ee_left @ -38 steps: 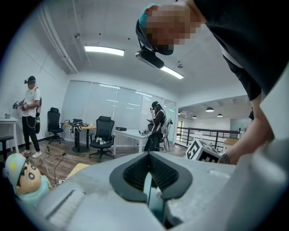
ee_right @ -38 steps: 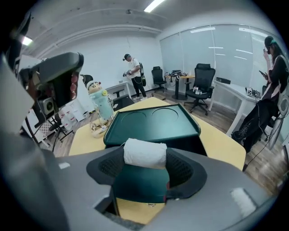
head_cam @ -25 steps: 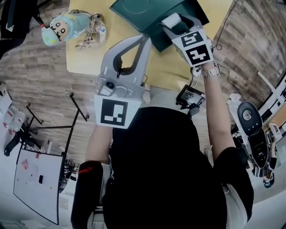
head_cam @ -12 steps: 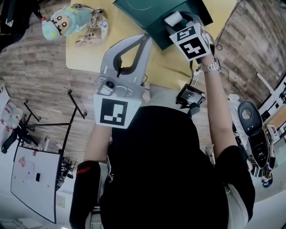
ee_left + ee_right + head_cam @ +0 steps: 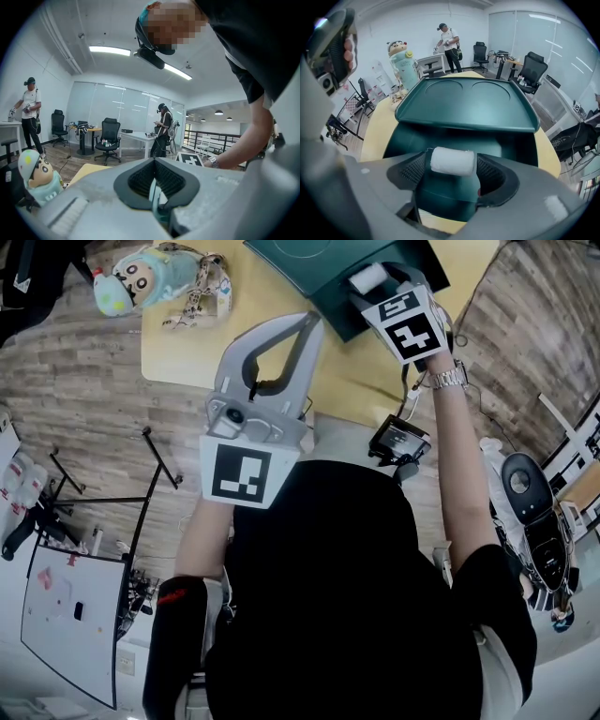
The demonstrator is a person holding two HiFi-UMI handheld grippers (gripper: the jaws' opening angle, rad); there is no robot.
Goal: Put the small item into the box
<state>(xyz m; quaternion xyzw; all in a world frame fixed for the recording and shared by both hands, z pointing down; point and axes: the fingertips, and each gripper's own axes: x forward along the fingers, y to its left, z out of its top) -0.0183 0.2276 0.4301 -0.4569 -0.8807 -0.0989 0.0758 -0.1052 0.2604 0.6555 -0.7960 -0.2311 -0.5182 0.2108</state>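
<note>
An office with a wood-plank floor [image 5: 84, 418] surrounds a yellow tabletop [image 5: 187, 352]. The person's dark torso hides the tabletop's near edge in the head view, and the top of that view cuts off the far part of the green box [image 5: 323, 287] at the far right corner. The box's lid [image 5: 464, 101] stands open. Its inside is dark, and the bottom is hard to make out.

The right gripper [image 5: 453, 172] points steeply down over the box's open mouth. Its jaws stand apart and have just been opening. The roll [image 5: 453, 161] lies crosswise between them, filling nearly the whole gap, with a thin slit at its right end. It is a short white cylinder with a fuzzy, cloth-like surface.

The left gripper [image 5: 311, 322] hovers above the near edge. Its jaws are together at the tips with nothing between them. A doll [image 5: 141, 282] lies at the far left corner.
</note>
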